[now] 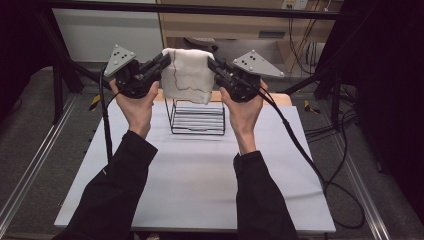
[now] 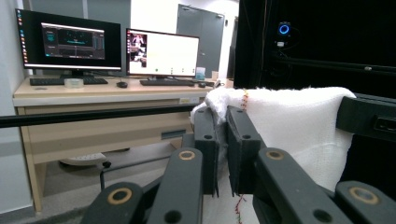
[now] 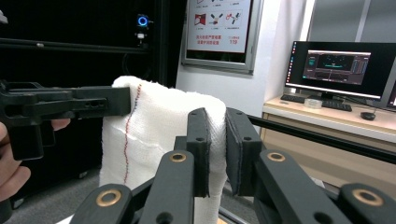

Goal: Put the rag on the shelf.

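The table (image 1: pixel 190 165) carries a black wire rack (image 1: pixel 196 117); above the rack hangs the white cloth (image 1: pixel 187 75), stretched between both tools; left gripper (image 1: pixel 161 65) pinches its left top corner; right gripper (image 1: pixel 214 65) pinches its right top corner.

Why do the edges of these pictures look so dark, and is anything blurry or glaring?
High view: even light on the table, with soft shadows under the wire rack; the sides fall into black. Left gripper view: the white cloth is bright but not washed out, and the monitors glow. Right gripper view: the near black tool looks soft, the background sharper.
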`<state>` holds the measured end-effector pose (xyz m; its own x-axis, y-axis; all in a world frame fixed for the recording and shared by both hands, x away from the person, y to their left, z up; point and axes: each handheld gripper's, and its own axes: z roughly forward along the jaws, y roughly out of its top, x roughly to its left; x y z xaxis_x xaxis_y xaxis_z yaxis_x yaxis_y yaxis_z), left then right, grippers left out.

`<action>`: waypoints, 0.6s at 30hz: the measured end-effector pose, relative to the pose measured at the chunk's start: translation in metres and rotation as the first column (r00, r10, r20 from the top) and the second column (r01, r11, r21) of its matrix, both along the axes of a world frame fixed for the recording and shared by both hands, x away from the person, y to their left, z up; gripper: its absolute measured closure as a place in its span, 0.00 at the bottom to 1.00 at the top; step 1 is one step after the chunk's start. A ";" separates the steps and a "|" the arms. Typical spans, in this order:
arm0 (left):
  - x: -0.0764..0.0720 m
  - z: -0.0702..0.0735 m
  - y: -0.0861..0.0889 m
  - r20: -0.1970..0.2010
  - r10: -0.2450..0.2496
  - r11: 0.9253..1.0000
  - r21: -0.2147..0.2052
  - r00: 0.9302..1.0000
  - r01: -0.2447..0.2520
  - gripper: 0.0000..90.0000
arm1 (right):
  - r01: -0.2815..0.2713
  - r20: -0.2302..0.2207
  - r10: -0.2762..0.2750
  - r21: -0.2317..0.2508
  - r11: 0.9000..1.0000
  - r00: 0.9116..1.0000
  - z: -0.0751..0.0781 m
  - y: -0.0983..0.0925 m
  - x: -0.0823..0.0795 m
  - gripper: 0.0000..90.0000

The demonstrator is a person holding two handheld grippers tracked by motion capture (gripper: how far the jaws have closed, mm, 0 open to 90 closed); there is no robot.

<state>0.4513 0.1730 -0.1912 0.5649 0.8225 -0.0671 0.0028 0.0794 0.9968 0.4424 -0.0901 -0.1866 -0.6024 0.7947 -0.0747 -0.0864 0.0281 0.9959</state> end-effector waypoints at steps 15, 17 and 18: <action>0.013 0.016 -0.001 0.013 0.005 1.000 -0.018 1.000 -0.005 0.93 | 0.012 0.019 -0.012 0.001 1.000 1.000 0.017 0.000 0.012 0.90; 0.015 0.018 -0.001 0.015 0.009 1.000 -0.019 1.000 -0.009 0.93 | 0.013 0.022 -0.012 -0.004 1.000 1.000 0.019 0.001 0.014 0.90; 0.016 0.019 0.000 0.015 0.009 1.000 -0.021 1.000 -0.008 0.93 | 0.014 0.025 -0.014 -0.005 1.000 1.000 0.020 0.002 0.015 0.90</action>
<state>0.4675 0.1728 -0.1726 0.5588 0.8258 -0.0761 -0.0127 0.1003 0.9949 0.4572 -0.0882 -0.1667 -0.5893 0.8025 -0.0932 -0.1104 0.0343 0.9933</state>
